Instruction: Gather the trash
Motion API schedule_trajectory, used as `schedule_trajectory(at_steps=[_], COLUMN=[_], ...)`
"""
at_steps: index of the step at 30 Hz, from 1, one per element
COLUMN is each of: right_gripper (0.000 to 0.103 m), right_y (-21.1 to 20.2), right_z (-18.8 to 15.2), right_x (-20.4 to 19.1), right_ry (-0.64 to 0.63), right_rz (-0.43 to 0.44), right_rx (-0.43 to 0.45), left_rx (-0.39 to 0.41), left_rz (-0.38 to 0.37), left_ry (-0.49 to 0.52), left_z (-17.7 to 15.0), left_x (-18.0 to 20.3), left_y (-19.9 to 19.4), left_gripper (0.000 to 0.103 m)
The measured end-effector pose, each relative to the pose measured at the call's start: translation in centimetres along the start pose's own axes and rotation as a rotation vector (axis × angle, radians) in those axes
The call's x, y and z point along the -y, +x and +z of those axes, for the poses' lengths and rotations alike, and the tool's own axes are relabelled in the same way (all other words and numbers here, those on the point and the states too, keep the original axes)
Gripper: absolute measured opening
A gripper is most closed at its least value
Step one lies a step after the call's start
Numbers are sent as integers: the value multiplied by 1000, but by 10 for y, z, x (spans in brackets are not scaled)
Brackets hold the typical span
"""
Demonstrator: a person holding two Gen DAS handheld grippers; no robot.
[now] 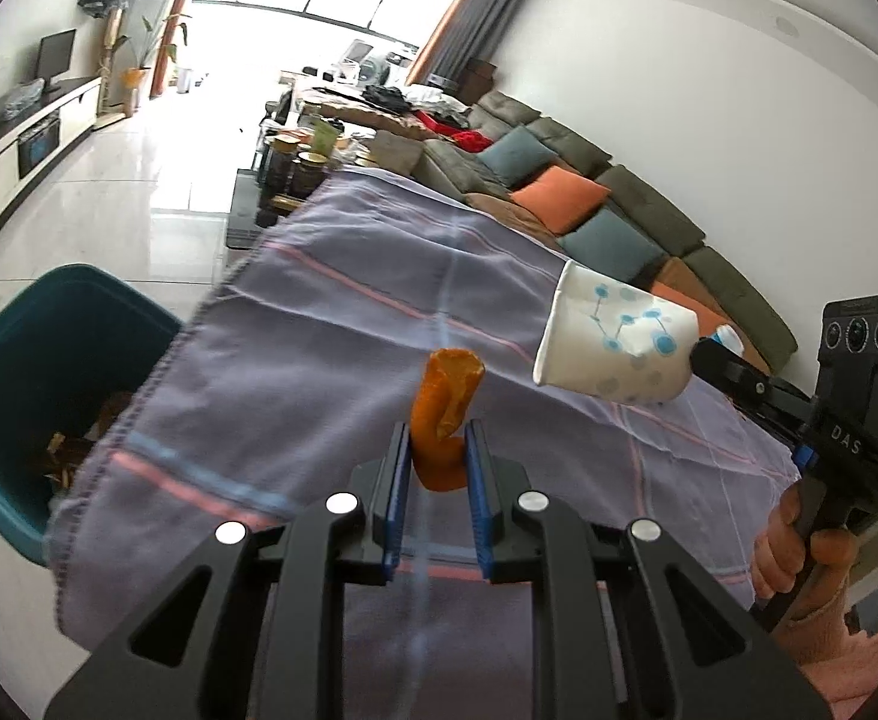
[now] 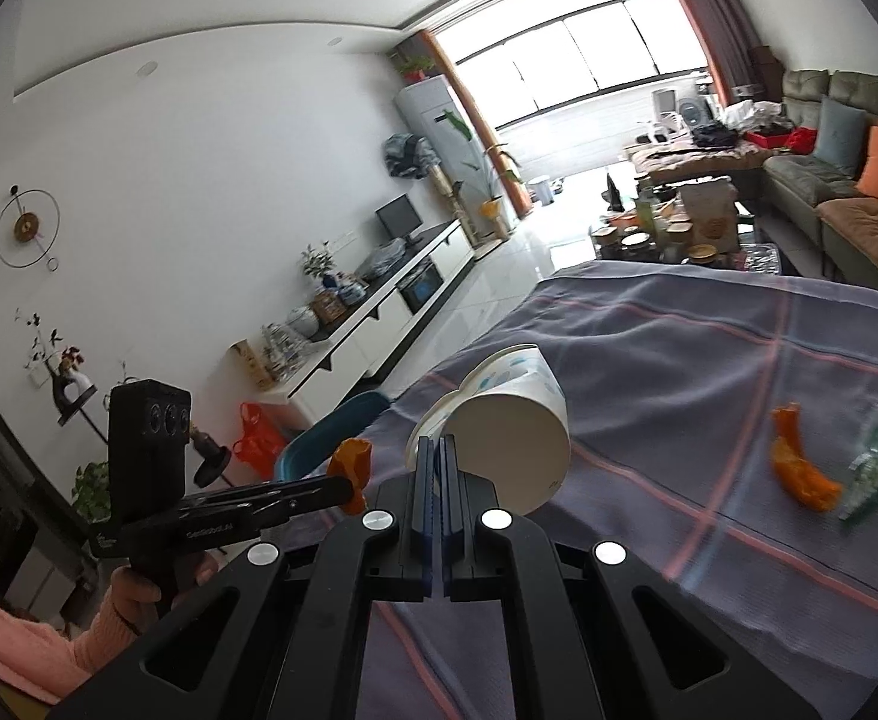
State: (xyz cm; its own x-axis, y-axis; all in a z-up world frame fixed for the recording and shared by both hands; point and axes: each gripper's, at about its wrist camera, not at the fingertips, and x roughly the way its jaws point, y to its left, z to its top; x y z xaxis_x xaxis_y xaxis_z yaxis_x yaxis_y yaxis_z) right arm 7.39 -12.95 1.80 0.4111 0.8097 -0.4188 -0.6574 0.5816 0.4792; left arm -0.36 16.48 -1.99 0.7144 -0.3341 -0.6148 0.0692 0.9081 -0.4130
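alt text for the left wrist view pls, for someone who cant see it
The left gripper holds a curled orange peel above a purple checked tablecloth. At right, the right gripper holds a white paper cup with blue dots. A teal bin holding some scraps stands on the floor at left.

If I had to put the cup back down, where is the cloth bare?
The cloth is bare across its middle and far end, between the bin side and the sofa. It is crowded only near the loose peel and clear wrapper beside it.
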Motion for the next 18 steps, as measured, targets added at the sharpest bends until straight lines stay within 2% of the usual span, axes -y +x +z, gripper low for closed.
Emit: schedule_trajectory(at_steps=[18], right_gripper=[2], right_y=[64], right_z=[11], right_x=[-49], right_ry=[-76], right_rz=[128], right_rx=[-84], left_rx=[117], left_rz=[139], left_ry=[-99], left_z=[14], left_x=[-63], left_y=[-55], left_gripper=[19])
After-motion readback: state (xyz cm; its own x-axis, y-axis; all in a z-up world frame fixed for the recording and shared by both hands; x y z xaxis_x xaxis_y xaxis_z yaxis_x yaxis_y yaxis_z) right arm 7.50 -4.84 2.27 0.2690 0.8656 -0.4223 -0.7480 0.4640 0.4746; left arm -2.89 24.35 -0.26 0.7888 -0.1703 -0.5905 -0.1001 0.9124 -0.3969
